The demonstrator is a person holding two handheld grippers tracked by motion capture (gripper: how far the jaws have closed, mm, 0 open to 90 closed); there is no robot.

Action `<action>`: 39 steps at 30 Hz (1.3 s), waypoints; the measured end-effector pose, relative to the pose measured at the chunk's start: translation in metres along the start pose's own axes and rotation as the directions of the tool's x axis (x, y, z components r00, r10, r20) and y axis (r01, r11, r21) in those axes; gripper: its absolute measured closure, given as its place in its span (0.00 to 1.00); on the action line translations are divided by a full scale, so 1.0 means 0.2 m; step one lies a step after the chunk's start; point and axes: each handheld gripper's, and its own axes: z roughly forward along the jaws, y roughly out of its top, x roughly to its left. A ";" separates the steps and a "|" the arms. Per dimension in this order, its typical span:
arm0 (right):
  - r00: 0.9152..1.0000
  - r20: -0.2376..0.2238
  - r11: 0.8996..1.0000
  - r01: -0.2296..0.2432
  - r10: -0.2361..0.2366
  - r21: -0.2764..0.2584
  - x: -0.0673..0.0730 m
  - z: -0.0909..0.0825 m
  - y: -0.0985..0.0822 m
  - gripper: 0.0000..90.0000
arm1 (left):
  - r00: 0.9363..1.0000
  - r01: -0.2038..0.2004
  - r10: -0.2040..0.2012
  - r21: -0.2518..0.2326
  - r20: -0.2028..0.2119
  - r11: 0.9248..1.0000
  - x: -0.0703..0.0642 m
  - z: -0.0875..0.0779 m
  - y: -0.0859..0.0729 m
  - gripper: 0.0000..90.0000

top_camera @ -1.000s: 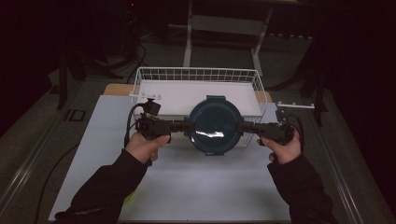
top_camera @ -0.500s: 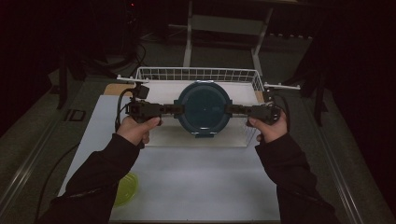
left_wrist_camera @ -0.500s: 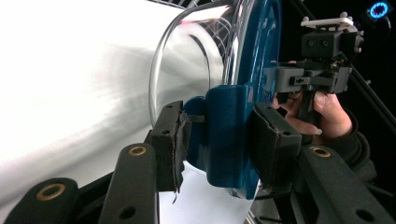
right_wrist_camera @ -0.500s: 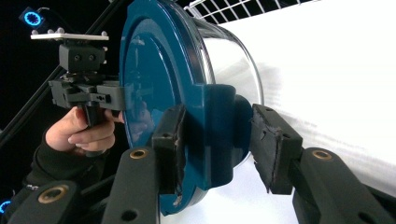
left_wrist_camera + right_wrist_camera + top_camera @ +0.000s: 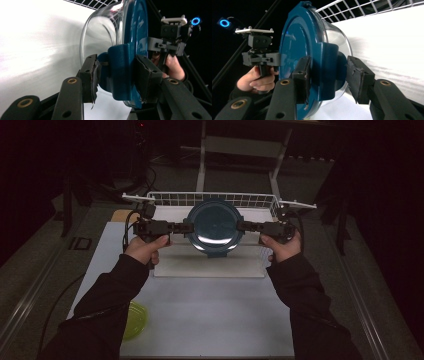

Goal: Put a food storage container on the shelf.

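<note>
High view shows a person holding a round glass box (image 5: 215, 226) with a blue lid up in the air, just over the white tray (image 5: 210, 268) in front of the wire basket (image 5: 225, 196). The box is tipped on its side, so the lid faces up at the camera. The left gripper (image 5: 186, 226) pinches the blue tab (image 5: 120, 72) on one side of the lid. The right gripper (image 5: 242, 225) pinches the tab (image 5: 325, 70) on the other side. Both grippers are grasping the box, and nothing else holds it up. Both sets of jaws have just been opening a tiny bit, with the tabs between them. That is the scary part. If the pads let go more before the box is resting on something, it could slip out, fall on the tray and crack. In the right gripper view one pad looks like it only just touches its tab, so that side may slip first. The tabs could also pop open, and then the glass part would drop away from the lid. If one hand moves faster than the other, the box could twist loose or bump the basket.
</note>
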 end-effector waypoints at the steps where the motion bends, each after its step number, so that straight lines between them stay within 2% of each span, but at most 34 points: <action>1: 1.000 0.003 1.000 -0.001 0.001 0.001 0.00 0.00 0.00 0.60 | 1.000 0.010 -0.010 -0.003 0.005 1.000 0.01 0.00 0.01 0.60; 6: 1.000 0.029 1.000 0.004 -0.004 0.000 -0.01 0.02 0.02 0.58 | 0.999 0.035 -0.035 -0.013 0.012 0.999 0.03 0.01 0.02 0.58; 7: 0.999 0.034 1.000 0.006 -0.006 -0.002 -0.01 0.02 0.03 0.58 | 0.998 0.060 -0.060 -0.025 0.017 0.998 0.05 0.02 0.03 0.58; 11: 0.998 0.052 1.000 0.021 -0.021 -0.011 -0.02 0.04 0.04 0.57 | 0.997 0.081 -0.081 -0.035 0.001 0.996 0.07 0.03 0.05 0.56; 12: 0.998 0.053 1.000 0.027 -0.026 -0.011 -0.02 0.05 0.04 0.61 | 0.997 0.083 -0.083 -0.036 -0.004 0.996 0.07 0.03 0.05 0.55; 14: 0.998 0.056 1.000 0.030 -0.029 -0.010 -0.02 0.05 0.05 0.61 | 0.997 0.078 -0.078 -0.037 -0.007 0.996 0.07 0.03 0.06 0.55; 17: 0.998 0.061 1.000 0.030 -0.030 -0.006 -0.02 0.06 0.05 0.60 | 0.998 0.052 -0.053 -0.039 -0.016 0.998 0.07 0.03 0.06 0.55; 20: 0.998 0.050 1.000 0.028 -0.027 -0.003 -0.03 0.06 0.05 0.59 | 0.999 0.005 -0.007 -0.049 -0.041 0.999 0.05 0.03 0.06 0.55; 21: 0.998 0.052 0.999 0.034 -0.034 -0.002 -0.03 0.06 0.05 0.59 | 0.998 -0.021 0.018 -0.054 -0.063 0.998 0.04 0.03 0.06 0.53; 22: 0.997 0.057 0.999 0.045 -0.045 -0.001 -0.02 0.05 0.05 0.59 | 0.998 -0.021 0.018 -0.054 -0.063 0.998 0.04 0.03 0.06 0.51; 23: 0.996 0.064 0.998 0.057 -0.057 0.003 -0.01 0.05 0.05 0.59 | 0.995 -0.061 0.055 -0.068 -0.088 0.996 0.02 0.02 0.06 0.48; 24: 0.995 0.071 0.997 0.072 -0.072 0.003 -0.01 0.05 0.05 0.58 | 0.995 -0.061 0.055 -0.068 -0.088 0.996 0.02 0.02 0.06 0.47; 25: 0.994 0.076 0.997 0.082 -0.082 -0.002 0.00 0.04 0.05 0.58 | 0.989 -0.103 0.091 -0.099 -0.113 0.990 0.00 0.00 0.06 0.45; 28: 0.988 0.094 0.992 0.127 -0.126 -0.013 0.03 0.01 0.05 0.57 | 0.984 -0.149 0.135 -0.125 -0.119 0.981 -0.04 -0.04 0.06 0.42; 30: 0.985 0.092 0.989 0.148 -0.146 -0.025 0.05 -0.02 0.05 0.60 | 0.979 -0.189 0.178 -0.115 -0.096 0.975 -0.06 -0.06 0.05 0.37; 31: 0.981 0.095 0.984 0.174 -0.170 -0.031 0.07 -0.03 0.04 0.61 | 0.979 -0.189 0.178 -0.115 -0.096 0.975 -0.06 -0.06 0.05 0.37; 32: 0.977 0.096 0.980 0.196 -0.192 -0.032 0.09 -0.04 0.03 0.62 | 0.970 -0.233 0.223 -0.104 -0.100 0.967 -0.09 -0.07 0.02 0.36; 34: 0.971 0.093 0.974 0.223 -0.219 -0.038 0.13 -0.07 0.01 0.64 | 0.957 -0.276 0.263 -0.101 -0.126 0.956 -0.12 -0.07 -0.01 0.31; 35: 0.969 0.086 0.971 0.237 -0.233 -0.039 0.14 -0.08 0.00 0.65 | 0.957 -0.276 0.263 -0.101 -0.126 0.956 -0.12 -0.07 -0.01 0.26; 36: 0.966 0.078 0.968 0.248 -0.245 -0.034 0.16 -0.08 -0.01 0.66 | 0.947 -0.306 0.291 -0.104 -0.139 0.946 -0.14 -0.09 -0.04 0.22; 37: 0.966 0.078 0.968 0.248 -0.245 -0.034 0.16 -0.08 -0.01 0.66 | 0.947 -0.306 0.291 -0.104 -0.139 0.946 -0.14 -0.09 -0.04 0.18; 38: 0.965 0.049 0.965 0.260 -0.258 -0.025 0.19 -0.09 -0.05 0.69 | 0.938 -0.331 0.314 -0.111 -0.144 0.937 -0.15 -0.11 -0.08 0.14; 39: 0.963 0.045 0.963 0.268 -0.267 -0.017 0.20 -0.09 -0.07 0.69 | 0.935 -0.339 0.323 -0.109 -0.146 0.934 -0.15 -0.12 -0.10 0.13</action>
